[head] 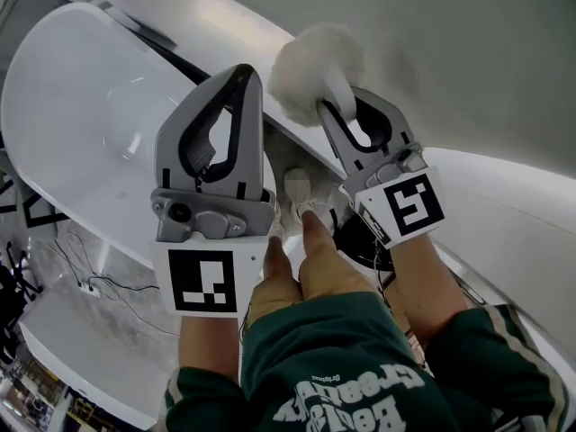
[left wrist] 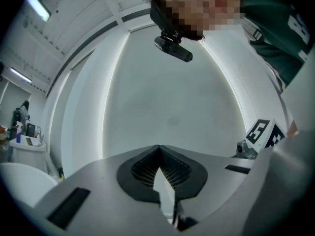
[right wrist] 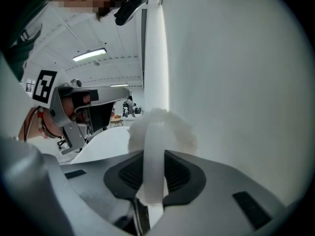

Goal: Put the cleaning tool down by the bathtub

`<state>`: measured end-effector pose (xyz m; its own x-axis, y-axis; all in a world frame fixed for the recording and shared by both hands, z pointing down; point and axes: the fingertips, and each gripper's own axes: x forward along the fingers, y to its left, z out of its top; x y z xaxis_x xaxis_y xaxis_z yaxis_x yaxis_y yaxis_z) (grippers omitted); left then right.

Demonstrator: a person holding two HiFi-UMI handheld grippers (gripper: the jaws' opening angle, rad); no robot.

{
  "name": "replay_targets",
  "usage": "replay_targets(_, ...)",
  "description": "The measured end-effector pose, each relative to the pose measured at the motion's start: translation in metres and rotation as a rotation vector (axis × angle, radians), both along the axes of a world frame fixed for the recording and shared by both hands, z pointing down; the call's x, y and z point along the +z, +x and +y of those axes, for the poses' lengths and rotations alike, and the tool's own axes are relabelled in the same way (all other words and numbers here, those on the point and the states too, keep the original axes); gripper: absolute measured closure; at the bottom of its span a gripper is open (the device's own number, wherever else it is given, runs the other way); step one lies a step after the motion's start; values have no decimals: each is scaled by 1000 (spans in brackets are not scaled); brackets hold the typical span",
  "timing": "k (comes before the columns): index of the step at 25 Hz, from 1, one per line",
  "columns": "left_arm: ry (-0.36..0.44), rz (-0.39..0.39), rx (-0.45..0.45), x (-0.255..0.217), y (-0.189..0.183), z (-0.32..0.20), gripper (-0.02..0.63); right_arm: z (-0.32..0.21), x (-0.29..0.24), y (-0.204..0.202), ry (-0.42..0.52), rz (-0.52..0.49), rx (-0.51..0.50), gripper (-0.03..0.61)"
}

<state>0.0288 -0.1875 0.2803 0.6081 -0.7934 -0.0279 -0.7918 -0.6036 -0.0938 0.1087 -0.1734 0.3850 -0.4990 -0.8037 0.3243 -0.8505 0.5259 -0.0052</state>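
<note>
Two grippers, one in each of your hands, both held out over your knees.

1. Right gripper [head: 344, 103] [right wrist: 153, 154]: clamped on the cleaning tool [head: 315, 66] [right wrist: 160, 132]. The ribbed pads press on its flat white handle from both sides.
   - Long axis: the handle runs along the gripper's own pointing line, passing back between the pads and forward past the jaw tips.
   - Heading: the fluffy white head leads, just beyond the fingertips and aimed at the grey wall [head: 450, 43] [right wrist: 236, 82]. The tool is up in the air, resting on nothing.

2. Left gripper [head: 241, 75] [left wrist: 158, 149]: jaws brought together at the tips, with nothing between them. It is beside the right gripper and apart from the tool, and it also points at the wall.

3. Bathtub [head: 81, 106]: white and oval, below and to the left of your left gripper. Its near rim passes under that gripper's jaws.

4. Around and below:
   - Your legs and pale shoes [head: 297, 185] stand between the two grippers, on the strip of floor beside the tub.
   - Thin dark cables [head: 108, 286] lie on the floor under the left gripper's marker cube.
   - A white curved surface [head: 504, 178] runs to the right of the right gripper; you cannot tell what it belongs to.
   - The wall stands close ahead of the fluffy head.
</note>
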Motion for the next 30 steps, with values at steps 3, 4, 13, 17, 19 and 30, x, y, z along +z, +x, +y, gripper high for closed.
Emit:
replay_targets(3,-9,1,-34,10,-1,-8,612,-15,28,5,-43,16,-5,488)
replay_targets(4,-12,-2,-45,14,-2,-9,612,-19,40,8,-62,25,-1,488)
replay_targets(13,-45,-26,-85,41,-10,-13,612,-41,100,12,-164,71,-37,489)
replay_targets(17,-57,-17,-112,51,-14,-21,612,-49,122,4,-204,62,-39,488)
replay_targets(19,-65,-13,-114,56,-13,-25,612,-54,133,4,-223,65,-35,488)
replay_targets(30,-96,9,-115,75,-24,-31,612,-67,189,-16,-310,96,-79,489)
